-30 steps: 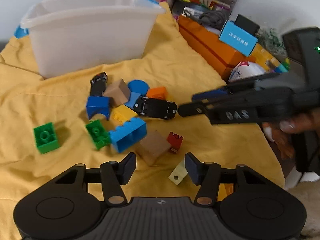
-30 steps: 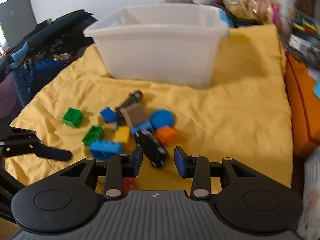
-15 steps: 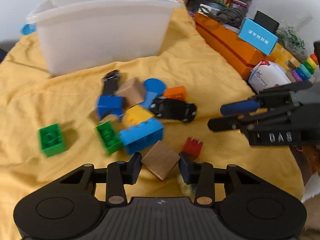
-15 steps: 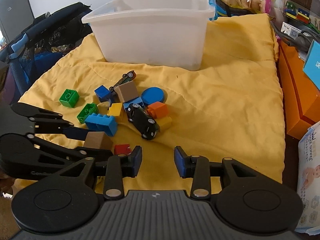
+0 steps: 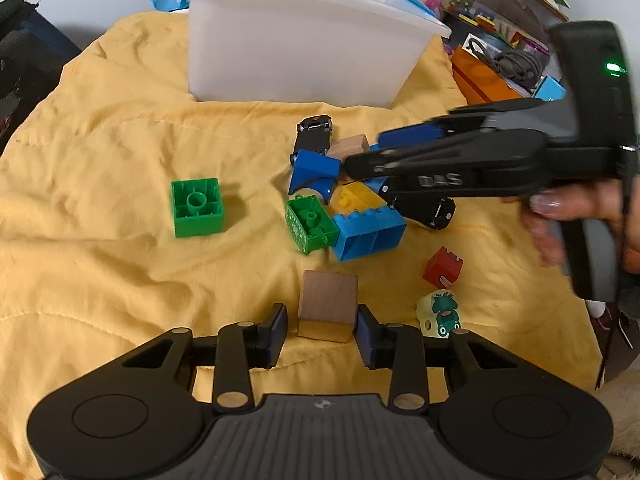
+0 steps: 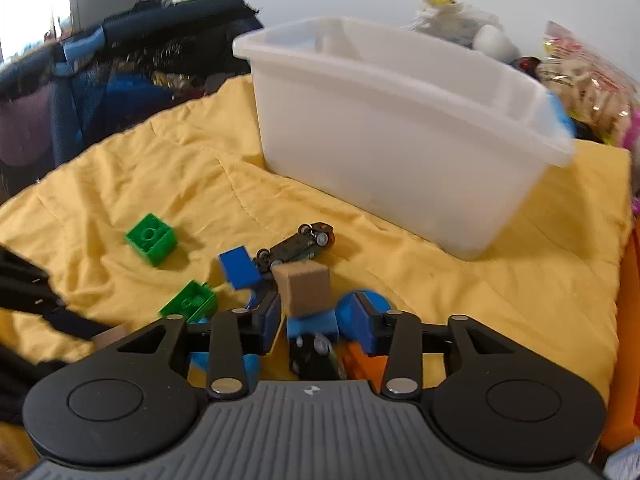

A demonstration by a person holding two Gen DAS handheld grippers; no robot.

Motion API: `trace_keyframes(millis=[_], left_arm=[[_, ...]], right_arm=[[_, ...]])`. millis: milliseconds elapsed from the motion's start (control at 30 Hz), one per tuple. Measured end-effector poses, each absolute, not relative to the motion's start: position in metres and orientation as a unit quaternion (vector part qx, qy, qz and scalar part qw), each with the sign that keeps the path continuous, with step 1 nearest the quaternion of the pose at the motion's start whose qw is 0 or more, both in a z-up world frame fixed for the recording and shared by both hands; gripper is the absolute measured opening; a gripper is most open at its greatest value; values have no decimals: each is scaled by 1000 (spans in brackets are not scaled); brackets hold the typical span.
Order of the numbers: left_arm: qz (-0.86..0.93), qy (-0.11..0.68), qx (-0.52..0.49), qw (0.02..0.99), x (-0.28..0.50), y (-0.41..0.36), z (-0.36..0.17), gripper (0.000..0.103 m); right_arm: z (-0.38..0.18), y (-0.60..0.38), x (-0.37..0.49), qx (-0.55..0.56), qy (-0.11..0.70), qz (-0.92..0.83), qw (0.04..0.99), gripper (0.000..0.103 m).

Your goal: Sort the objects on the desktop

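Toys lie on a yellow blanket (image 5: 120,152) before a white plastic bin (image 5: 304,44). My left gripper (image 5: 322,330) is open, its jaws on either side of a wooden cube (image 5: 327,306), with a gap on the left side. My right gripper (image 6: 316,322) is open over the pile, its jaws flanking a second wooden cube (image 6: 305,288) resting on a light blue block (image 6: 312,326). In the left wrist view the right gripper (image 5: 360,160) reaches in from the right. Nearby lie green bricks (image 5: 197,207), blue bricks (image 5: 368,232), black toy cars (image 6: 298,245) and a red block (image 5: 443,267).
An orange box (image 5: 484,80) and cluttered items stand right of the blanket. A dark bag (image 6: 120,80) sits at its left edge. A frog-printed piece (image 5: 440,314) lies by my left gripper's right finger. A blue disc (image 6: 362,304) and an orange block (image 6: 360,360) lie under my right gripper.
My left gripper has moved forward so the wooden cube sits between its jaws. My right gripper has swung left and forward over the toy pile, around the other wooden cube.
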State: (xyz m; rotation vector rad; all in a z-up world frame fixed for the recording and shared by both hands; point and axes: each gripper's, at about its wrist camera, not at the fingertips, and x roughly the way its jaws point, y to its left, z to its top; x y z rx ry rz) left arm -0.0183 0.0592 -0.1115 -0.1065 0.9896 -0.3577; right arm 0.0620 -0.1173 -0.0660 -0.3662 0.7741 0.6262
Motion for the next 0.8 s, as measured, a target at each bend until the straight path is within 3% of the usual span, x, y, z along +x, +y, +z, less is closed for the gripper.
trace_keyframes(millis=[133,200,267,533,800], left_arm=[[-172,467,-56,866,-18,58,-111,40],[-176,461,-47,869,-20,56,-110,39],[-182,458,-38,869,-20,53,-110,34],[-197,447,-29,872,-23,48,-105,33],[-190,380,-28,905,8,61,-41,33]], right_arm=[[-77,-106,73,-182,371,307,858,51],[-82,-105,75,-179,383,313,851,37],[-79,-109,71,-171,389,313,849,36],[-59,-134,45,-121,395,312,856,36],[-38,-150,40,-113,380,296,869,32]])
